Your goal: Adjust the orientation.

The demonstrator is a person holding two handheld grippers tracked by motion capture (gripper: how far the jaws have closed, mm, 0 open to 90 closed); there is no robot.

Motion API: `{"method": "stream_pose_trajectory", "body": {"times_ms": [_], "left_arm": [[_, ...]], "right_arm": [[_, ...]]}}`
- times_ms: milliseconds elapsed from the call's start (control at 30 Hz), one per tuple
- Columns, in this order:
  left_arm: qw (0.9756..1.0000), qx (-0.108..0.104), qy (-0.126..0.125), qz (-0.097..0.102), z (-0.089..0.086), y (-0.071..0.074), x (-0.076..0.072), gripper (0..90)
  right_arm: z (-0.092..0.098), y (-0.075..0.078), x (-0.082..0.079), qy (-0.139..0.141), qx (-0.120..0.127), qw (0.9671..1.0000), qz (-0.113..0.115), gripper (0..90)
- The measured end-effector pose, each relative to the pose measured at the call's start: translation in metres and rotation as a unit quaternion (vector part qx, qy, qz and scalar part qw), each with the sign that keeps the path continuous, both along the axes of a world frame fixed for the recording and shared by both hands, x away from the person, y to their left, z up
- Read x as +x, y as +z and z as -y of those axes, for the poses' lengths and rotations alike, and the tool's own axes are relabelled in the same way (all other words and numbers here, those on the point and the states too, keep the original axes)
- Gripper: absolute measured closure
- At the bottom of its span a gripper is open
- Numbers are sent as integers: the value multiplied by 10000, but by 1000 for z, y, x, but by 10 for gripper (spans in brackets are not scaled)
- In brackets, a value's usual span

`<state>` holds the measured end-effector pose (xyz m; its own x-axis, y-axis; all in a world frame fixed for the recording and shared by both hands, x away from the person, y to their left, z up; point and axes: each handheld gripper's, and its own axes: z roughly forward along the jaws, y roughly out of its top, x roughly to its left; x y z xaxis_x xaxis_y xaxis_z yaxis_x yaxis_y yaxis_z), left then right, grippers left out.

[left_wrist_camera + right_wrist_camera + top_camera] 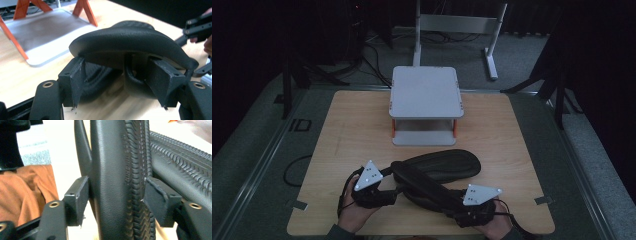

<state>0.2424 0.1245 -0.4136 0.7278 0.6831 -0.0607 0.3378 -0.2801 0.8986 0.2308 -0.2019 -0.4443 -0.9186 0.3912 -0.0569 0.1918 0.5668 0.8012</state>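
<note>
two pale letters, "id", readable on the dark floor mat (301, 125) just left of the tabletop (357, 125), seen from the high view. raised lettering pressed into the side of the black slipper (117, 182) in the right gripper view, running up along the edge next to the ridged sole, too blurred and too squeezed to read. no other words, numbers, brands or signs readable anywhere else.
</note>
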Motion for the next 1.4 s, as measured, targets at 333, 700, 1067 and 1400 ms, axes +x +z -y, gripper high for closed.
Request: {"method": "stream_pose_trajectory", "body": {"times_ms": [333,700,1067,1400], "left_arm": [[9992,-380,5,151,-4,8,7,303],[9999,2,137,28,-9,-3,-15,292],[9985,143,56,-530,4,-45,-27,267],[9988,478,126,-27,18,-42,-32,252]], "right_arm": [[17,5,13,-278,553,9975,-351,418],[24,4,18,-558,670,9948,-532,463],[15,2,26,-701,706,9930,-642,483],[17,4,33,-995,905,9884,-709,467]]}}
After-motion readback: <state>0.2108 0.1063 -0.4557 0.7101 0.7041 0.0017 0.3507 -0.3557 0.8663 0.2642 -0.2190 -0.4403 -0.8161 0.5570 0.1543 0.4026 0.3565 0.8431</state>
